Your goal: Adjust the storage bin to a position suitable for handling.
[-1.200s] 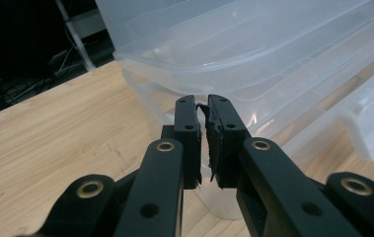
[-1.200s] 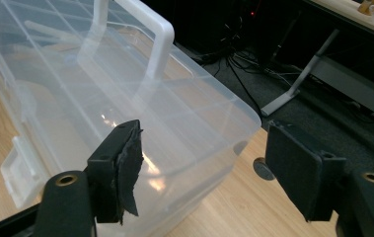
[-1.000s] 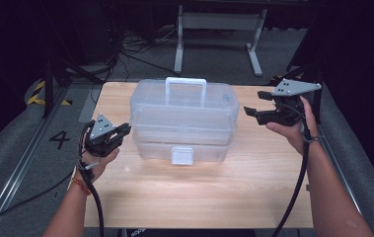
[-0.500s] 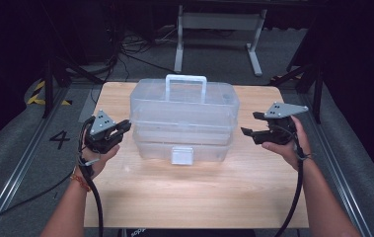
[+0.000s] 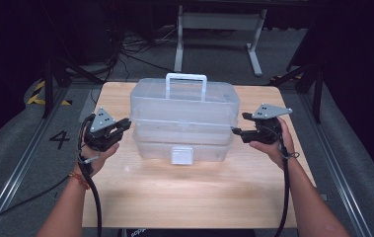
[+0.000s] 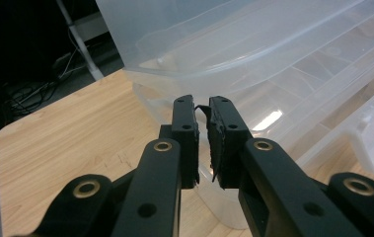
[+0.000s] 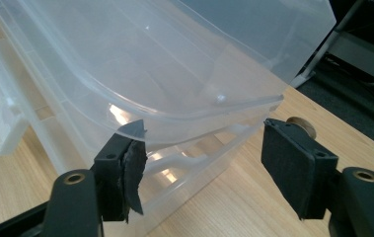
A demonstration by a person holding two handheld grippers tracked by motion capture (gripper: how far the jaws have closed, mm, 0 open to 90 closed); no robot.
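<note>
Clear plastic box [image 5: 182, 121] sat between both tongs, mid-table [image 5: 184, 197], lid down, front latch [image 5: 182, 155] w/ handle up top. Left gripper [image 5: 118, 129] was pinched nearly shut, holding nothing, just beside box's left end. Right gripper [image 5: 238, 132] stood partly open, jaws just been closing, box's right rim edge [image 7: 243, 101] between them but pads not pressing yet, prob. lining up to grab that end.

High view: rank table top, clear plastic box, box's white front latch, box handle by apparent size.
1. Wooden table top, largest.
2. Clear plastic box, between the left gripper and right gripper.
3. Handle.
4. Front latch, smallest; the handle's outline spans more, though it is a thin loop.
</note>
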